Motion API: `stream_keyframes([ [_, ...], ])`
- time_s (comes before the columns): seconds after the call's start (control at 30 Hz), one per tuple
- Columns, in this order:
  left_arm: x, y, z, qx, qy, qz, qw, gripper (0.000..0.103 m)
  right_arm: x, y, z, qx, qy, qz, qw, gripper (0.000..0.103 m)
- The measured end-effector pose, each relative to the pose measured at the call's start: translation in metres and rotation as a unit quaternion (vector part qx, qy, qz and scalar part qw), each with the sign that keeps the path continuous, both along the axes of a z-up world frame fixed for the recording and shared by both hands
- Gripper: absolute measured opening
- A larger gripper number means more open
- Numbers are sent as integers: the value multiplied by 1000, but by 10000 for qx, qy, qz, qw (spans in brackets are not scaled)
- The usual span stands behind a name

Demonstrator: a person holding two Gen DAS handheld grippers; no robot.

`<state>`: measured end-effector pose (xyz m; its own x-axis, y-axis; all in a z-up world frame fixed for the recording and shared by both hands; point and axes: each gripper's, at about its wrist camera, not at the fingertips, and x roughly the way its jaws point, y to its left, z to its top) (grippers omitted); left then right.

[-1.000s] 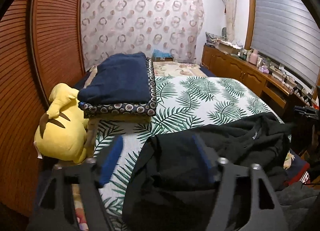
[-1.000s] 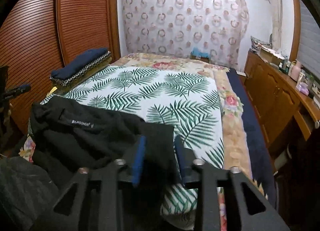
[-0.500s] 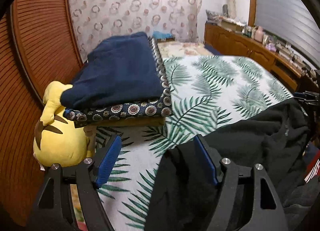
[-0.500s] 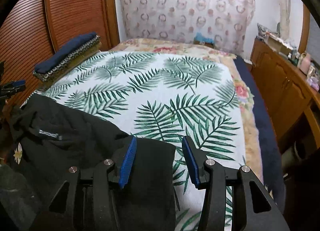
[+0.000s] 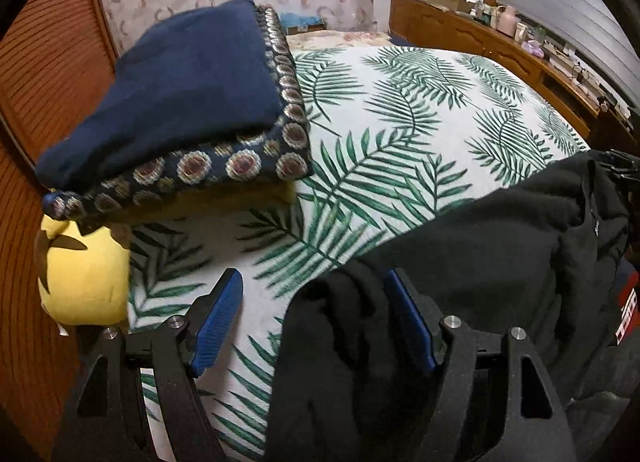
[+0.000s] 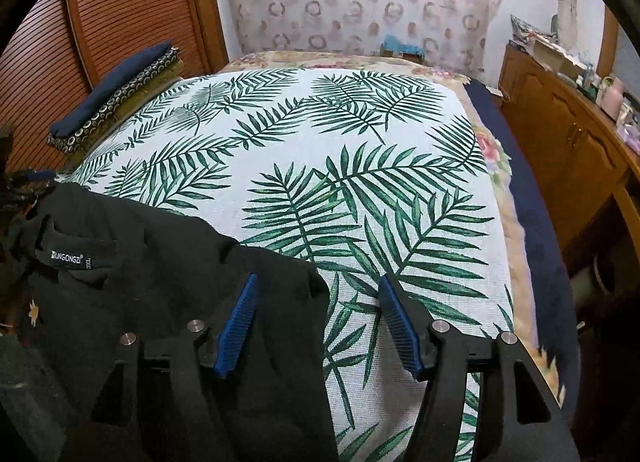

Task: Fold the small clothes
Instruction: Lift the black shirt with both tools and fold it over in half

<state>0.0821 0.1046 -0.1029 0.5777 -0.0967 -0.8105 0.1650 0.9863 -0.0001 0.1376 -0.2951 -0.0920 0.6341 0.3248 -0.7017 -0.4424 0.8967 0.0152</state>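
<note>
A black garment (image 5: 500, 246) lies spread along the near edge of the palm-leaf bed sheet (image 5: 400, 122). In the left wrist view my left gripper (image 5: 312, 302) stands open. A bunched fold of the garment rests against its right pad, while its left pad is over bare sheet. In the right wrist view the garment (image 6: 160, 282) shows its neck label (image 6: 68, 256). My right gripper (image 6: 318, 302) is opening its jaws. One corner of the cloth lies loose between them beside the left pad, and neither pad presses on it.
A folded navy blanket (image 5: 180, 74) on a patterned cushion and a yellow plush toy (image 5: 84, 282) sit at the bed's left side. Louvred wooden doors (image 6: 132, 2) stand beyond them. A wooden cabinet (image 6: 560, 134) with clutter runs along the right.
Both grippers sank and tipped down toward the bed, and the garment came down onto the sheet. The right jaws spread apart and let go of the cloth's edge.
</note>
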Motion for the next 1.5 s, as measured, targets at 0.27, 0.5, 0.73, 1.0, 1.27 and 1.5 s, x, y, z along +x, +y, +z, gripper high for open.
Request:
stream_keyframes([
  [0.27, -5, -3, -1, -185, -40, -95, 9998, 55, -3, 1, -5, 115, 44, 186, 9998, 64],
  [0.5, -14, -12, 8, -322, -237, -337, 9986, 16, -7, 2, -5, 380, 157, 438, 9982, 36],
  [0.73, -62, -9, 53, -601, -1111, -49, 9920, 13, -38, 1, 20, 634, -211, 600, 9960, 12],
  [1.0, -118, -9, 122, -835, -2175, 85, 9724, 12, -119, -25, 97, 983, -1313, 368, 9858, 11],
  [1.27, -158, -5, 183, -877, -3057, 178, 9479, 12, -187, -38, 159, 1108, -2177, 202, 9695, 11],
  [1.5, -166, -2, 243, -741, -3711, 119, 9256, 12, -227, -38, 207, 798, -2903, 132, 9535, 11],
])
